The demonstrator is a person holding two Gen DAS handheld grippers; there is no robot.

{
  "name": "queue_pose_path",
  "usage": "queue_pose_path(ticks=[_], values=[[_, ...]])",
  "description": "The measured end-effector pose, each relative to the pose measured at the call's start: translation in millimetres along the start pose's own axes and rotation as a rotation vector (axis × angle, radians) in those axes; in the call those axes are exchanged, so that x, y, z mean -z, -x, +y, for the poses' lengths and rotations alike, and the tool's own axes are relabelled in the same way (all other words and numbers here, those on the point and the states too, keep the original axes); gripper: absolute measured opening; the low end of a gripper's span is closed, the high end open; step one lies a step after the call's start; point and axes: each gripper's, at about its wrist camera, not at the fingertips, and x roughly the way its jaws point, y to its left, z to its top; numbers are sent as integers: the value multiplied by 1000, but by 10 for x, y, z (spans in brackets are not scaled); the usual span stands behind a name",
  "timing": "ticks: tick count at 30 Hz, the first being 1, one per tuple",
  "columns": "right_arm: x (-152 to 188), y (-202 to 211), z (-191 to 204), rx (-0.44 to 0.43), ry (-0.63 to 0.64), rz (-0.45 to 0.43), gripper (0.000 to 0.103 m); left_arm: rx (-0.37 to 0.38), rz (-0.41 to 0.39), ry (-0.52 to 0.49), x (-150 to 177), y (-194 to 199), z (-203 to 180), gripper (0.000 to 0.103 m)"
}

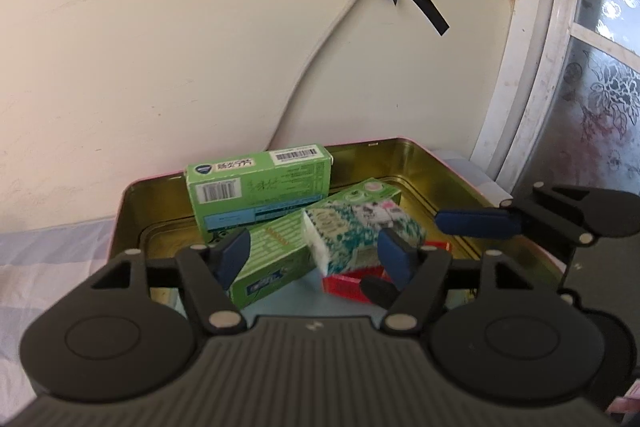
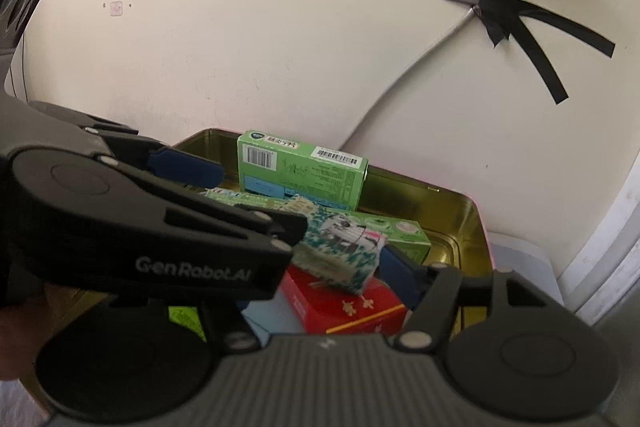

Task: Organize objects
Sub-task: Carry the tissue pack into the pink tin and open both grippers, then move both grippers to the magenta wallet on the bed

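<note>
The left tongs point(image 1: 314, 253) stand released; the right tongs point(image 2: 340, 267) grasp a teal-and-white floral tissue pack point(image 2: 344, 243) over the gold tin point(image 2: 468, 227), which holds three green boxes and one red box point(image 2: 352, 307).

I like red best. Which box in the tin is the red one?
The red box at the bottom of the pile in the gold tin. The floral tissue pack lies on it; the other boxes are green.
</note>
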Motion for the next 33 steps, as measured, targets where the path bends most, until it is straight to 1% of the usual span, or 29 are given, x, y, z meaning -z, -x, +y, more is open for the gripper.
queue_pose_path(ticks=[5, 8, 11, 14, 16, 19, 20, 22, 24, 26, 28, 30, 33], values=[[58, 363, 111, 19, 0, -73, 65, 2, -21, -4, 76, 327, -28, 73], [112, 670, 189, 23, -5, -114, 65, 6, -59, -39, 162, 646, -92, 73], [227, 992, 245, 26, -23, -145, 68, 32, -76, -61, 307, 954, -150, 76], [426, 1271, 283, 14, -71, -152, 68, 57, -87, -89, 536, 1242, -204, 76], [598, 1472, 345, 21, -109, -165, 68, 72, -83, -113, 730, 1421, -216, 76], [875, 1701, 501, 2, -160, -163, 70, 109, -67, -116, 1061, 1626, -81, 76], [970, 1729, 575, -3, -165, -157, 70, 106, -53, -121, 1177, 1668, -17, 76], [1107, 1681, 717, -38, -178, -114, 70, 68, -22, -138, 1390, 1695, 114, 76], [1167, 1556, 874, -78, -164, -65, 69, 19, 25, -137, 1568, 1649, 305, 76], [1128, 1417, 1038, -97, -123, -29, 68, -34, 91, -105, 1720, 1572, 543, 76], [1070, 1322, 1222, -125, -76, -5, 68, -94, 129, -75, 1829, 1521, 782, 76], [1009, 1240, 1437, -155, -26, 14, 68, -146, 142, -41, 1907, 1514, 1019, 77], [958, 1133, 1773, -195, 44, 40, 68, -165, 134, 29, 1963, 1569, 1344, 77]])
